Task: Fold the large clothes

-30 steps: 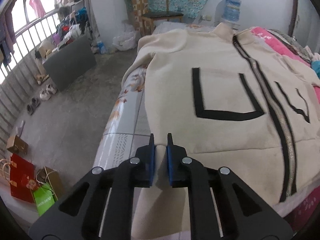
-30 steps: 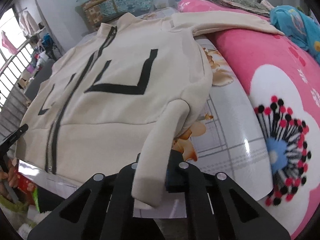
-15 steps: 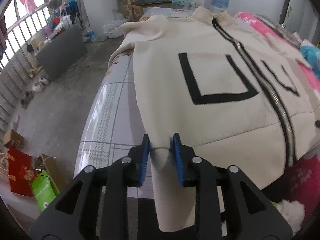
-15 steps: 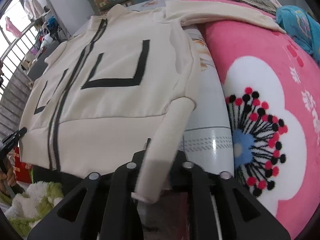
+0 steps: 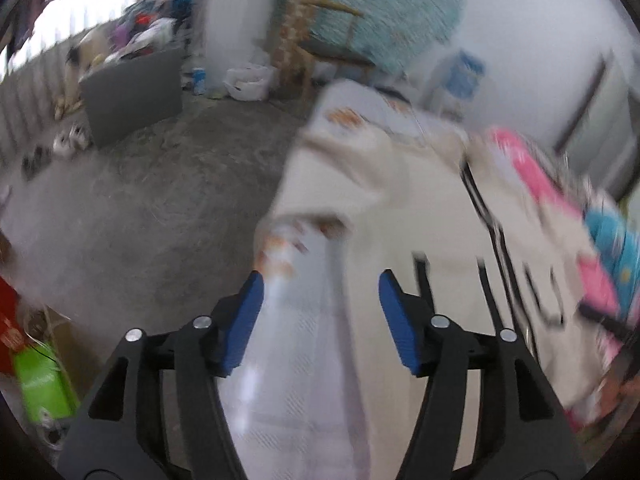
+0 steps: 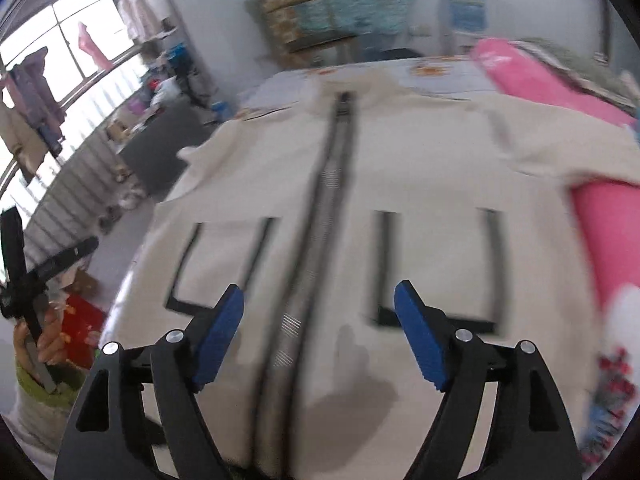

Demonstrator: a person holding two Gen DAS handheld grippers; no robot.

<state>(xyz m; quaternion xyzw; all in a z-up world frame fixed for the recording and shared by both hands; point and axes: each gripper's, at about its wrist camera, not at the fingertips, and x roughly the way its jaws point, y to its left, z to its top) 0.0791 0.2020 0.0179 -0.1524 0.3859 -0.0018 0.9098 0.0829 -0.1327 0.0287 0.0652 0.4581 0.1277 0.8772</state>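
Observation:
A cream zip-up jacket [image 6: 420, 184] with black pocket outlines and a dark centre zipper [image 6: 328, 184] lies front up on the bed. My right gripper [image 6: 318, 320] is open and empty above its lower front, astride the zipper. My left gripper [image 5: 320, 312] is open and empty over the bed's left edge, with the jacket [image 5: 400, 216] just to its right. Both views are motion-blurred. The left gripper also shows in a hand at the left edge of the right wrist view [image 6: 36, 276].
A glossy floral bedsheet [image 5: 296, 360] covers the bed. A pink flowered blanket [image 6: 600, 232] lies along the right side. Left of the bed is bare concrete floor [image 5: 140, 216], with shopping bags [image 5: 40, 380], a grey panel [image 5: 132, 96] and a wooden chair [image 5: 316, 40].
Both grippers have opened and let go of the sleeve cuffs. The right gripper has swung over the jacket's centre; the left has swung up and left over the bed's edge.

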